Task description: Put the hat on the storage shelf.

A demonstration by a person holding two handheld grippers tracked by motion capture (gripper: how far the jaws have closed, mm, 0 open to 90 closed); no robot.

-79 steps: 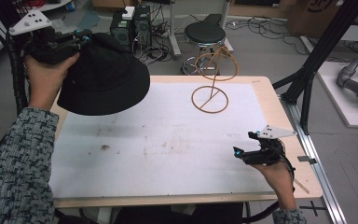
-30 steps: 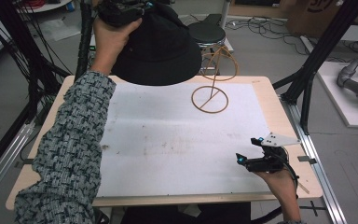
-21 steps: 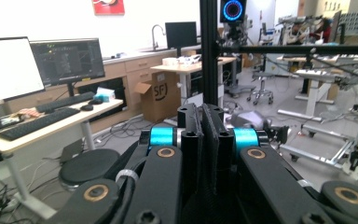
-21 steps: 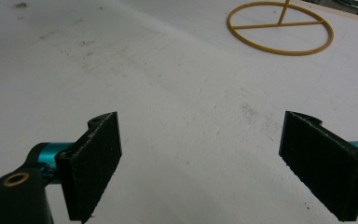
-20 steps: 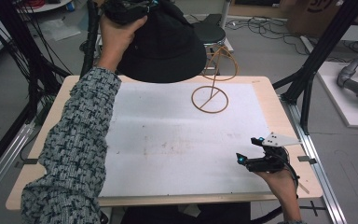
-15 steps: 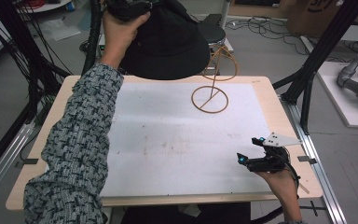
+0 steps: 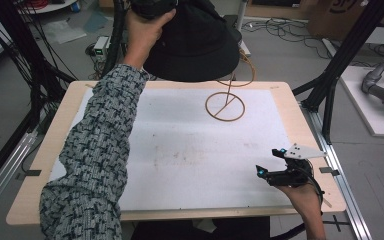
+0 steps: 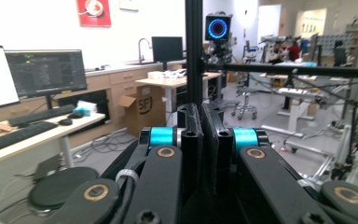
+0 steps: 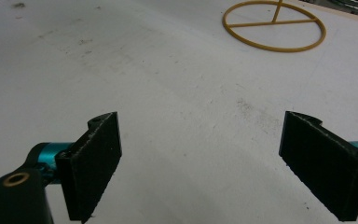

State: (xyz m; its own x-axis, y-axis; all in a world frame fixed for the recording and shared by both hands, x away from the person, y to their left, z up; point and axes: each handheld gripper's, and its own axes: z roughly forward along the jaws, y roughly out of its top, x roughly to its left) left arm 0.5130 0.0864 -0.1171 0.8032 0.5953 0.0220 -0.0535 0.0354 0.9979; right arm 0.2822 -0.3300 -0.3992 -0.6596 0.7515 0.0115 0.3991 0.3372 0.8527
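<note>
Hat, black and wide-brimmed, hangs above the far edge of the counter, held up by your left hand; its brim overlaps the top of the wire stand. Your left hand-held gripper has its jaws pressed together on a thin dark edge, though you cannot tell whether that is the brim. Your right hand-held gripper rests well apart at the near right corner, jaws spread wide over bare white surface.

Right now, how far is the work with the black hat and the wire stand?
Done: the black hat is lifted above the wire stand. In hand: the left gripper is shut on its brim. Left: seemingly lowering it onto the stand; the right gripper waits open.
</note>
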